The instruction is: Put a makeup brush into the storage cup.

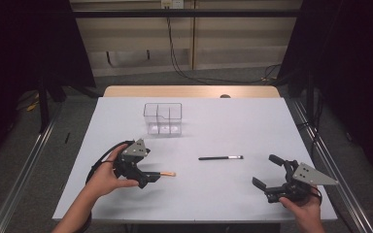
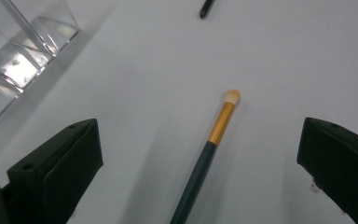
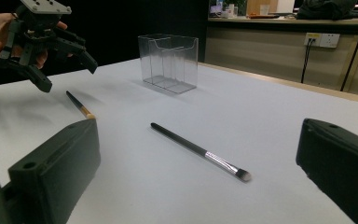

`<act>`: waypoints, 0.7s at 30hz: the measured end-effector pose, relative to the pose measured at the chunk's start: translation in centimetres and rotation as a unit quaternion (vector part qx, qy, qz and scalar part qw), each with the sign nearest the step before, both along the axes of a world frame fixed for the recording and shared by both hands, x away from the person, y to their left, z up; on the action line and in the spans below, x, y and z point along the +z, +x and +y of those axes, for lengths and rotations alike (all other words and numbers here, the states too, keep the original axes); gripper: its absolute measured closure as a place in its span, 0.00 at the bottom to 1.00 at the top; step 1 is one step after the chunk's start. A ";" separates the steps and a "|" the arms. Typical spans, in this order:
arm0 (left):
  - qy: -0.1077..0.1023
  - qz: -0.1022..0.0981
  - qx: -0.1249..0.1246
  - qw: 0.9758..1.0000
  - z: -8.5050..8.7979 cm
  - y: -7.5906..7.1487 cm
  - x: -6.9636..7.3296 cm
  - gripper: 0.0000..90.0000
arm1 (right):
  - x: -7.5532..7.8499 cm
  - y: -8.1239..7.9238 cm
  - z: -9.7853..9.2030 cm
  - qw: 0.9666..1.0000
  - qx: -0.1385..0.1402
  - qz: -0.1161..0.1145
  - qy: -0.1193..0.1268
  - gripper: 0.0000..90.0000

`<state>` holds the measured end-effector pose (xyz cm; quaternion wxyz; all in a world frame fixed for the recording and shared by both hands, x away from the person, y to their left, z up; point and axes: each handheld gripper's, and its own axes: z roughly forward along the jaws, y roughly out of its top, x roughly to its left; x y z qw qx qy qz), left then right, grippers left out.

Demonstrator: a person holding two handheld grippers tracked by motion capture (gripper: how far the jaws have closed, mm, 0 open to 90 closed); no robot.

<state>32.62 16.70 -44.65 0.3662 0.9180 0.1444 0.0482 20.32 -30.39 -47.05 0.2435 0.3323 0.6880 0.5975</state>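
A thin brush with a dark handle, gold ferrule and pale tip (image 1: 164,174) lies on the white table (image 1: 213,126) at the front left. My left gripper (image 1: 145,171) hovers open over its handle end; in the left gripper view the brush (image 2: 205,158) runs up between the wide-apart jaws of the gripper (image 2: 200,140). A black brush with a silver ferrule (image 1: 221,158) lies flat near the table's middle. My right gripper (image 1: 267,171) stands open at the front right, facing that black brush (image 3: 200,151) with nothing between its jaws (image 3: 200,126).
A clear plastic organiser with compartments (image 1: 163,118) stands upright toward the back of the table, left of centre, and looks empty (image 3: 169,63). Its corner (image 2: 23,51) is in the left gripper view. Dark metal frame rails (image 1: 320,145) run along both table sides.
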 end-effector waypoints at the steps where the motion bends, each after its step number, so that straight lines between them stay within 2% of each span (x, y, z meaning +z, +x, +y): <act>1: 0.010 0.003 -0.003 1.000 -0.1 0.1 0.1 0.00 | 0.0 0.0 0.0 1.000 0.000 0.000 0.000 0.00; 7: 0.038 0.027 -0.011 0.999 -0.5 0.4 0.4 0.00 | 0.0 0.0 0.0 1.000 0.001 0.000 -0.001 0.00; 13: 0.086 0.030 -0.024 0.996 -1.3 0.6 0.4 0.00 | 0.0 0.0 0.0 1.000 0.001 0.000 -0.001 0.00; 15: 0.095 0.033 -0.032 0.994 -1.4 0.7 0.4 0.00 | 0.0 0.0 0.0 1.000 0.001 0.000 -0.001 0.00; 17: 0.096 0.040 -0.032 0.994 -1.6 0.8 0.4 0.02 | 0.0 0.0 0.0 1.000 0.002 0.001 0.000 0.00; 19: 0.113 0.038 -0.038 0.992 -1.6 0.9 0.5 0.03 | 0.0 0.0 0.0 1.000 0.003 0.000 -0.001 0.00; 21: 0.121 0.042 -0.044 0.991 -1.7 1.0 0.5 0.04 | 0.0 0.0 0.0 1.000 0.003 0.001 -0.001 0.00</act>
